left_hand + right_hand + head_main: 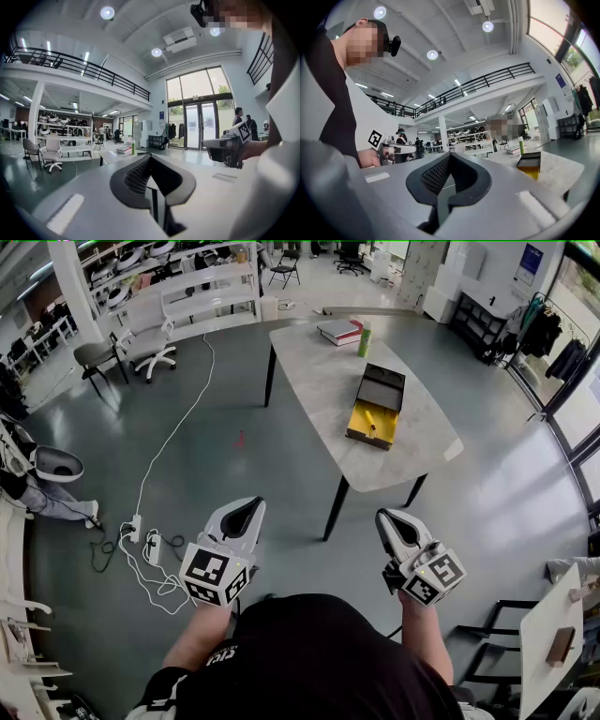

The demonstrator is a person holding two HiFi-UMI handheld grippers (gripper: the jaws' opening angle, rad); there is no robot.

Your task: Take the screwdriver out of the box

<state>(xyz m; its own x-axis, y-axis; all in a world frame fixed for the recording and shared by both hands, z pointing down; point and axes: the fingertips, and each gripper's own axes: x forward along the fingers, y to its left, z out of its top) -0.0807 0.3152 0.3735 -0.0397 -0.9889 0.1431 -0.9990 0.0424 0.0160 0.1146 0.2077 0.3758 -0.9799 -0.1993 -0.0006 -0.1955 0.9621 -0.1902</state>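
Observation:
A black box lies open on the grey table, its lid folded back and its lining yellow. Inside it rests the screwdriver, a small yellowish shape. Both grippers hang near my body, well short of the table. My left gripper is shut and holds nothing; in the left gripper view its jaws meet. My right gripper is shut and holds nothing too, with its pads together. From the right gripper view the box appears ahead on the right.
A green bottle and a stack of books stand at the table's far end. White cables and a power strip lie on the floor at left. Office chairs stand beyond; a second table is at the right.

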